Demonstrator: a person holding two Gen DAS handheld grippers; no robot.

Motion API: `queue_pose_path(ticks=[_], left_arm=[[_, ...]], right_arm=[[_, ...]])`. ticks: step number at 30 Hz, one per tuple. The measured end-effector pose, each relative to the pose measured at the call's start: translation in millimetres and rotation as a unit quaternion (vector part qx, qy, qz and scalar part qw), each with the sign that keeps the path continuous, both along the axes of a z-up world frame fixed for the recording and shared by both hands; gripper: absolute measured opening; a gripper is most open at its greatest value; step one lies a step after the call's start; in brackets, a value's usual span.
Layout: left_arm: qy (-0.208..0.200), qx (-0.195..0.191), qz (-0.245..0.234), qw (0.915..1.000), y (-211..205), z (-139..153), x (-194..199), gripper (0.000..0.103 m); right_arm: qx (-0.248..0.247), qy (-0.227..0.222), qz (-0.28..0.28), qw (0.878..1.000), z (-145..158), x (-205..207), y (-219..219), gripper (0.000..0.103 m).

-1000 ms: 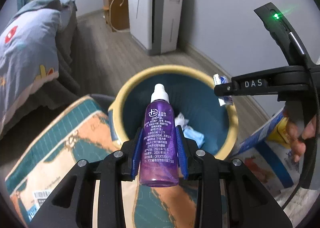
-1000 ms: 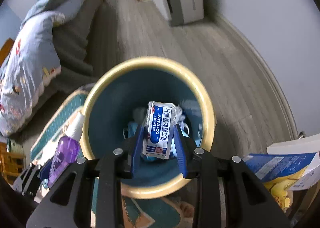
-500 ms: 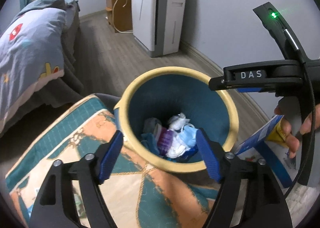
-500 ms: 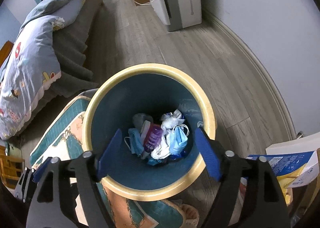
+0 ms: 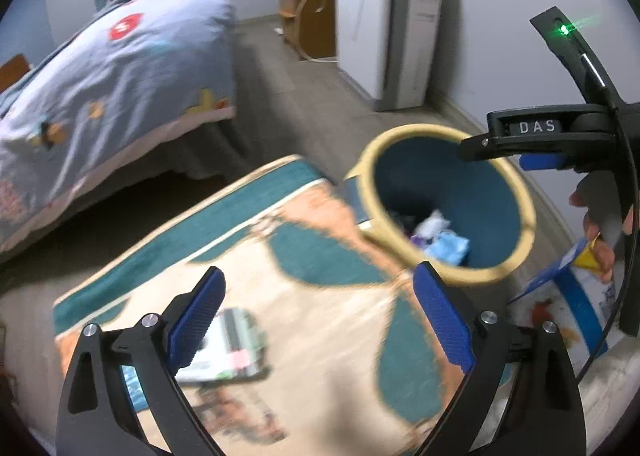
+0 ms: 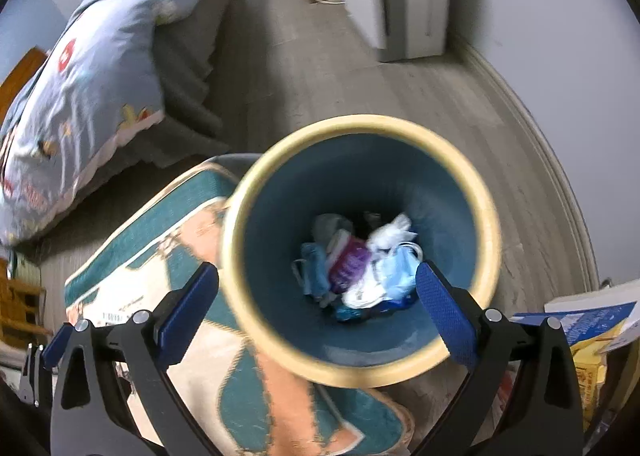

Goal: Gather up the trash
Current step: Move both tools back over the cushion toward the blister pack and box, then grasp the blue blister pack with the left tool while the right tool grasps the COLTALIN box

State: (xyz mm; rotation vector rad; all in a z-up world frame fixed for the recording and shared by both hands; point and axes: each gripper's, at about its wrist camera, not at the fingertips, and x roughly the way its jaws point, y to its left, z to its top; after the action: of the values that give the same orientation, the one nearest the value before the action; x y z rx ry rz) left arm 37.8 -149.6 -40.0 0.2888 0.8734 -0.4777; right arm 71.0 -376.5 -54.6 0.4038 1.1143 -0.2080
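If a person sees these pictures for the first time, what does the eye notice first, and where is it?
The eye goes first to the bin, teal inside with a yellow rim, in the middle of the right wrist view, with trash at its bottom: a purple bottle, a blue mask and white tissue. Next come the blue pads of the right gripper, wide open and empty. In the left wrist view, a flat packet lies on the rug.

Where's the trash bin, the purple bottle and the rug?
Bin (image 6: 491, 232): right wrist view, on its yellow rim.
Purple bottle (image 6: 349, 264): right wrist view, on its body, inside the bin.
Rug (image 5: 320, 256): left wrist view, on a teal patch.
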Motion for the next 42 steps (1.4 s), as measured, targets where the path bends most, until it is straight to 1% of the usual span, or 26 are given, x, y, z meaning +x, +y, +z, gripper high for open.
queue_pose_path(ticks=[4,9,14,17,19,21,24,27,29,31,32,34,35,39,42], left_arm=[[-0.003,0.014,0.037,0.9992,42.2,1.1,-3.2,0.094],[0.002,0.018,0.089,0.9958,98.6,0.4,-4.1,0.094],[0.020,0.019,0.151,0.9882,162.4,-5.8,-2.2,0.094],[0.035,0.023,0.188,0.9813,197.6,-13.9,0.2,0.094],[0.046,0.023,0.206,0.9772,218.5,-19.3,3.0,0.094],[0.053,0.023,0.211,0.9759,233.5,-23.8,6.6,0.094],[0.058,0.037,0.196,0.9782,243.8,-29.7,10.5,0.094],[0.074,0.054,0.147,0.9849,247.7,-39.3,15.5,0.094],[0.083,0.075,0.107,0.9880,243.6,-47.8,19.9,0.094],[0.094,0.086,0.074,0.9890,240.3,-58.2,25.6,0.094],[0.101,0.093,0.058,0.9888,237.8,-64.9,29.0,0.094],[0.107,0.123,0.024,0.9863,230.3,-80.0,35.7,0.094],[0.111,0.132,0.006,0.9850,226.9,-86.8,38.4,0.094],[0.126,0.134,-0.049,0.9817,218.5,-105.0,45.2,0.094],[0.133,0.145,-0.083,0.9769,210.8,-116.7,49.8,0.095]], right_arm=[[0.004,-0.004,0.036,0.999,1.6,9.1,37.1,0.097],[-0.013,-0.003,0.077,0.997,2.6,18.6,87.0,0.097],[-0.015,0.004,0.109,0.994,-3.3,26.7,134.0,0.097],[-0.020,0.009,0.130,0.991,-8.4,31.6,158.6,0.097],[-0.025,0.013,0.151,0.988,-13.4,34.8,177.0,0.097],[-0.031,0.017,0.177,0.984,-18.6,37.9,194.4,0.097],[-0.043,0.024,0.222,0.974,-26.1,39.5,217.7,0.097],[-0.051,0.037,0.258,0.964,-35.2,40.8,233.0,0.097],[-0.058,0.048,0.268,0.961,-40.8,41.9,237.8,0.097],[-0.050,0.053,0.269,0.960,-42.8,42.8,239.0,0.097],[-0.045,0.054,0.268,0.961,-42.8,43.0,238.9,0.097],[-0.034,0.055,0.267,0.962,-43.0,43.3,239.7,0.097],[-0.029,0.055,0.268,0.961,-43.0,42.8,240.3,0.097],[-0.033,0.058,0.292,0.954,-45.3,42.4,245.6,0.097],[-0.035,0.067,0.311,0.947,-50.8,44.4,249.3,0.097]])
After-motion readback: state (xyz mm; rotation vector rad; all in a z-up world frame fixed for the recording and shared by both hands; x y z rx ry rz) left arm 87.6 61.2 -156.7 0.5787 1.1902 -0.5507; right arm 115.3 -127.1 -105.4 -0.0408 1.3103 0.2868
